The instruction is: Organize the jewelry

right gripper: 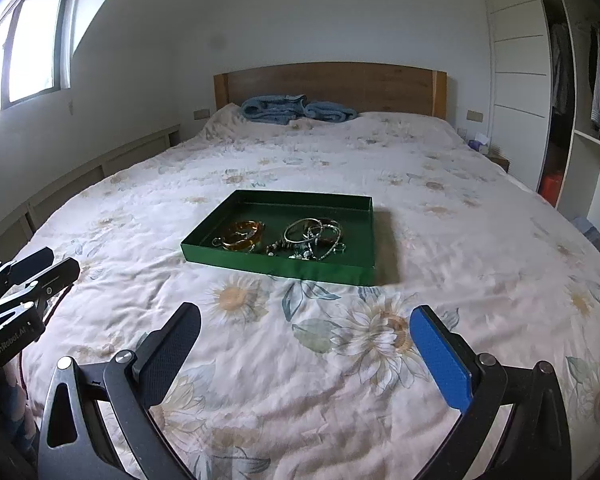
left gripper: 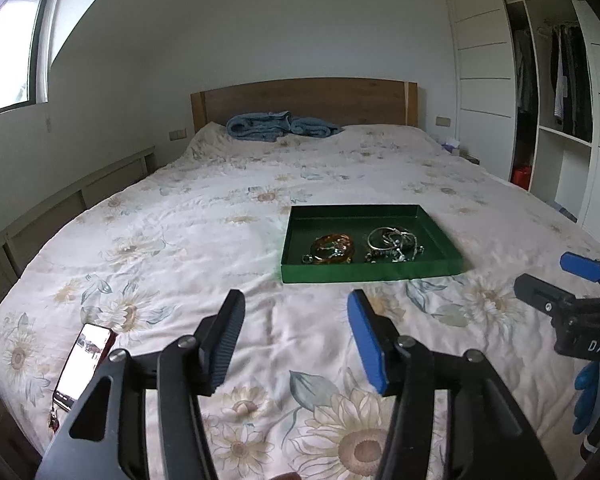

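Both of my hand-held grippers hang above the flowered bed (left gripper: 204,240), with nothing between the jaws. On the left, my left hand-held gripper (left gripper: 296,312) stands apart, near a phone (left gripper: 85,364). My right hand-held gripper (right gripper: 306,328) is wide apart too. Ahead lies the green tray (right gripper: 260,262), holding an amber bangle (right gripper: 243,234) and, to its right, silver bracelets (right gripper: 314,238).

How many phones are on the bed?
1. The phone lies on the bedspread near the bed's left edge, left of the left gripper, screen lit. The right wrist view shows none; another could be hidden.
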The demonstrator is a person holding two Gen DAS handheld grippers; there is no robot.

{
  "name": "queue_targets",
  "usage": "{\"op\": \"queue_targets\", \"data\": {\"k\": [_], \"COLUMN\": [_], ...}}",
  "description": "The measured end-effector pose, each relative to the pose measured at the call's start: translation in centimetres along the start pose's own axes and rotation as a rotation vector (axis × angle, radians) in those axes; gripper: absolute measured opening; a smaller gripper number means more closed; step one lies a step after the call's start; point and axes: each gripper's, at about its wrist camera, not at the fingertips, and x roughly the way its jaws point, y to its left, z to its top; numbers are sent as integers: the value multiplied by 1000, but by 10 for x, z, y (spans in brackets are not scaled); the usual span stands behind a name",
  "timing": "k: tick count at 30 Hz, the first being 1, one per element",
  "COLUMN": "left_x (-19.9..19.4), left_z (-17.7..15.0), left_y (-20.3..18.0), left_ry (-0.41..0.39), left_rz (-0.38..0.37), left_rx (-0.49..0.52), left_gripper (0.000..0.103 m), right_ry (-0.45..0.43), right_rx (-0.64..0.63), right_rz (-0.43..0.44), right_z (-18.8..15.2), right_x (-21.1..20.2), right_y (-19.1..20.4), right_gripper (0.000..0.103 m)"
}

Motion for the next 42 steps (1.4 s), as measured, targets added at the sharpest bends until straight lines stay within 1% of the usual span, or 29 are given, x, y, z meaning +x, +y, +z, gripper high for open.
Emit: {"op": "queue_targets", "data": {"k": [9,20,42], "left_x": [-13,-24,-25], "left_z": [-4,-6,-10], "left_y": [-8,-15,-19], "left_ry": [-12,-25,-14], "left_rz": [9,7,-10], "left_rx": [16,27,24], "left_gripper": [53,53,53], "right_ry": [-23,-38,-14], "right_rx": [8,36,25], "right_rz": [-5,-4,-22], "right_z": [-7,-13,-21], "right_x": [-16,-27,-24], "right_y": [-7,-18,-20], "right_gripper": [103,103,103]}}
